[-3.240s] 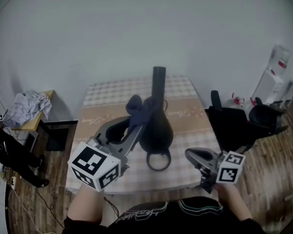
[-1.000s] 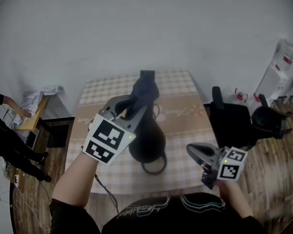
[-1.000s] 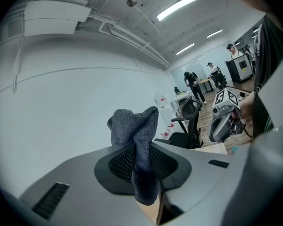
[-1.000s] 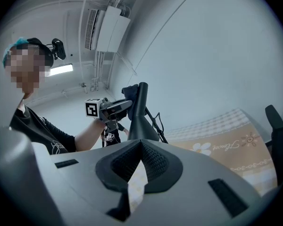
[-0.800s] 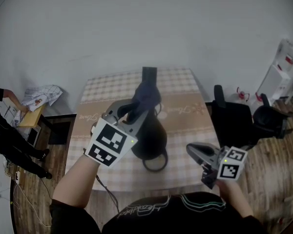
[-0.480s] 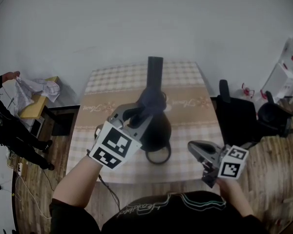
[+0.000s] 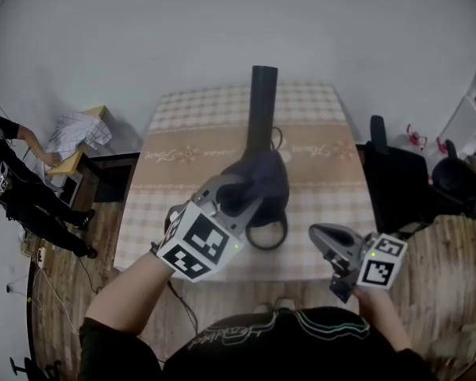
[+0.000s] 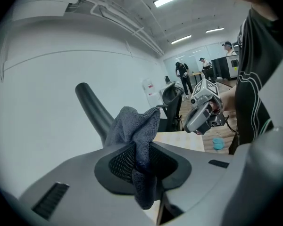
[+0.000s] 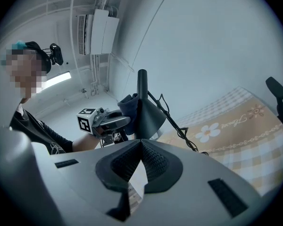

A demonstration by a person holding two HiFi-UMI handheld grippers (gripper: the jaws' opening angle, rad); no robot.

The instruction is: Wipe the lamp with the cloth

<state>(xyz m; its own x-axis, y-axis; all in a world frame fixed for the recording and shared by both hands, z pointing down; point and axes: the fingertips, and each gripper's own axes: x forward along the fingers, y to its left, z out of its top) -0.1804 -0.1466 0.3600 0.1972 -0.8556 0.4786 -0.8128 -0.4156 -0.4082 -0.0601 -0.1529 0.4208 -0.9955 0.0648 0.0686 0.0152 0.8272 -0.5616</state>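
A black lamp stands on the table, its straight stem (image 7: 263, 105) rising from a dark cone-shaped shade (image 7: 271, 201) above a ring base (image 7: 267, 234). My left gripper (image 7: 236, 199) is shut on a dark blue-grey cloth (image 7: 260, 175) that is pressed on the shade. In the left gripper view the cloth (image 8: 134, 128) bunches between the jaws, with the lamp stem (image 8: 93, 108) behind it. My right gripper (image 7: 331, 239) hovers at the table's near right corner, apart from the lamp, shut and holding nothing. The right gripper view shows the lamp (image 9: 145, 108), the cloth (image 9: 128, 103) and the left gripper (image 9: 111, 120).
The table (image 7: 182, 161) has a checked and floral cover. The lamp's cable (image 9: 179, 126) trails across it. A black chair (image 7: 397, 185) stands to the right. At the left are a person (image 7: 16, 185) and a small side table (image 7: 79, 133) with a cloth.
My left gripper has slid the cloth down from the lamp's stem onto the shade, towards me. The right gripper has stayed where it was.
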